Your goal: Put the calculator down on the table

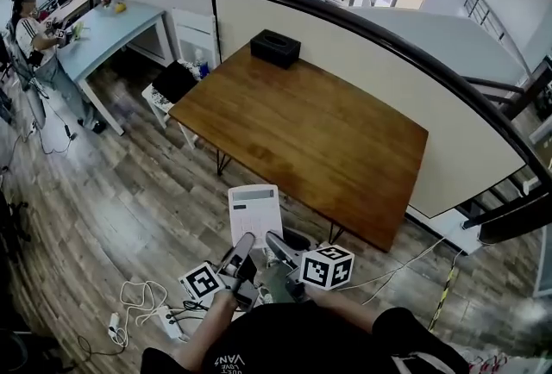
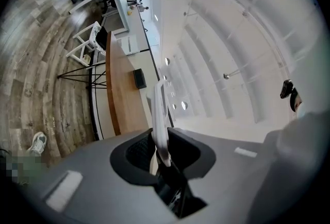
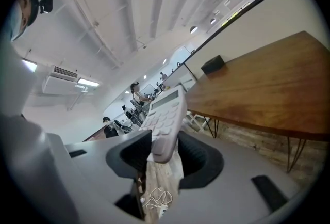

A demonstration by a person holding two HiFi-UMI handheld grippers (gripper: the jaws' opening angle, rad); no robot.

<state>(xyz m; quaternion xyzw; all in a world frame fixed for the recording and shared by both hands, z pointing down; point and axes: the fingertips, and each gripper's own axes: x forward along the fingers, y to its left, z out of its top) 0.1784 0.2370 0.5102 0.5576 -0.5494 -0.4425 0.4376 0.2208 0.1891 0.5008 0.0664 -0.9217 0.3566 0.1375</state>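
Note:
A white calculator point(image 1: 255, 213) hangs over the wooden floor, just short of the near edge of the brown wooden table point(image 1: 302, 131). Both grippers hold its near end. My left gripper point(image 1: 244, 245) is shut on the thin edge, and in the left gripper view the calculator point(image 2: 157, 109) stands edge-on between the pads of the left gripper point(image 2: 162, 148). My right gripper point(image 1: 278, 241) grips beside it. In the right gripper view the calculator point(image 3: 165, 117) shows its keys, its near end wedged between the pads of the right gripper point(image 3: 164, 153). The table point(image 3: 258, 83) lies ahead.
A black box point(image 1: 275, 47) sits at the table's far corner. A white stool with a dark laptop point(image 1: 175, 84) stands left of the table, and beyond it a person point(image 1: 34, 36) at a pale blue desk point(image 1: 103, 32). Cables and a power strip point(image 1: 142, 303) lie on the floor at my left. A curved partition wall point(image 1: 362, 45) runs behind the table.

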